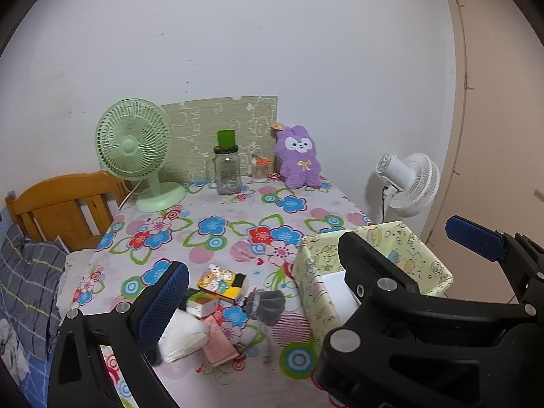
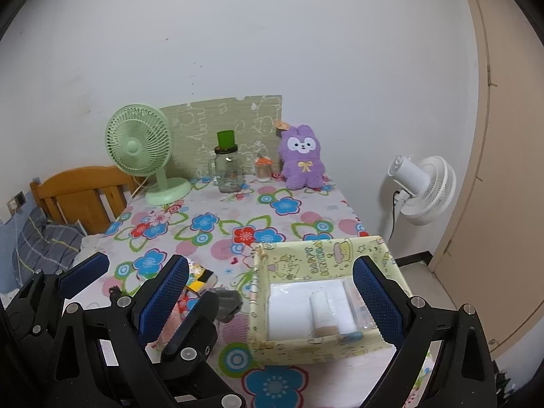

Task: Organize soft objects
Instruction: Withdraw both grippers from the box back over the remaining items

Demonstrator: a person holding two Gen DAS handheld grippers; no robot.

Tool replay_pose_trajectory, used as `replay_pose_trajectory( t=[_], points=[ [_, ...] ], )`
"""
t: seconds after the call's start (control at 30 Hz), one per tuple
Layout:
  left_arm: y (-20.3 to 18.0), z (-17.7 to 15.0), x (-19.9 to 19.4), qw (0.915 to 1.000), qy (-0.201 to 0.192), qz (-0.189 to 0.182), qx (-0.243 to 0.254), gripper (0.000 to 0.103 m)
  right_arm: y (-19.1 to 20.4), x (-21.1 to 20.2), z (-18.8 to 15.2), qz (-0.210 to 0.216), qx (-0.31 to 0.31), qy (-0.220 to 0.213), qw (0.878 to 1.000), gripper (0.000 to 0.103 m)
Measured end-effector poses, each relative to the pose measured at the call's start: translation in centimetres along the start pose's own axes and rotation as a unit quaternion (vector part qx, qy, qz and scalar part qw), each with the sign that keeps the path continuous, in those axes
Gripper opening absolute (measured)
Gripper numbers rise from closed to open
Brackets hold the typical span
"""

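Note:
A loose pile lies at the near left of the flowered table: a grey sock (image 1: 268, 306), a white folded cloth (image 1: 185, 336), a pink cloth (image 1: 219, 343) and packed sponges (image 1: 222, 282). To their right stands a yellow-green fabric box (image 2: 306, 261) holding white packs (image 2: 299, 309). A purple plush bunny (image 1: 299, 156) sits upright against the far wall. My left gripper (image 1: 268, 278) hovers open above the pile; its right finger is hidden behind my right gripper (image 1: 401, 234). My right gripper (image 2: 271, 265) is open over the box's near left, holding nothing.
A green desk fan (image 1: 136, 153), a glass jar topped by a green cup (image 1: 226, 166) and a small jar (image 1: 260, 170) line the back. A white floor fan (image 2: 421, 187) stands beyond the table's right edge. A wooden headboard (image 1: 64, 204) and pillow (image 1: 27, 278) are left.

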State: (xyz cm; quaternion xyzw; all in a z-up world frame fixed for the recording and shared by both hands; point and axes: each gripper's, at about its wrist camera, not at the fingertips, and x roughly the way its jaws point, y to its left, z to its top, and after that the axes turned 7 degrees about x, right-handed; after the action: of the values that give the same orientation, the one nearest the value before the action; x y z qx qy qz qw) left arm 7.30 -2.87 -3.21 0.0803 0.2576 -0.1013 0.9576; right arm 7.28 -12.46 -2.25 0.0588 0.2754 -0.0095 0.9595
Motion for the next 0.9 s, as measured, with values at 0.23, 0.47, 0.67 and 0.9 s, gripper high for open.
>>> replay_pose_trajectory(
  t=[0.23,0.47,0.67,0.9],
  points=[
    [1.6,-0.5,-0.2,0.9997,0.002,0.023,0.002,0.103,1.6,0.4,-0.3,0.014,-0.003,-0.001,1.000,0.099],
    [3.1,-1.1,-0.2,0.9994,0.004,0.035,-0.005,0.103,3.4,1.0,-0.5,0.022,-0.011,-0.001,1.000,0.099],
    [4.5,-1.9,0.3,0.9988,0.013,0.044,-0.013,0.103,4.9,2.0,-1.0,0.032,-0.018,0.008,0.999,0.099],
    [6.4,-3.0,1.3,0.9978,0.027,0.056,-0.022,0.102,6.7,3.8,-1.9,0.043,-0.026,0.021,0.999,0.099]
  ],
)
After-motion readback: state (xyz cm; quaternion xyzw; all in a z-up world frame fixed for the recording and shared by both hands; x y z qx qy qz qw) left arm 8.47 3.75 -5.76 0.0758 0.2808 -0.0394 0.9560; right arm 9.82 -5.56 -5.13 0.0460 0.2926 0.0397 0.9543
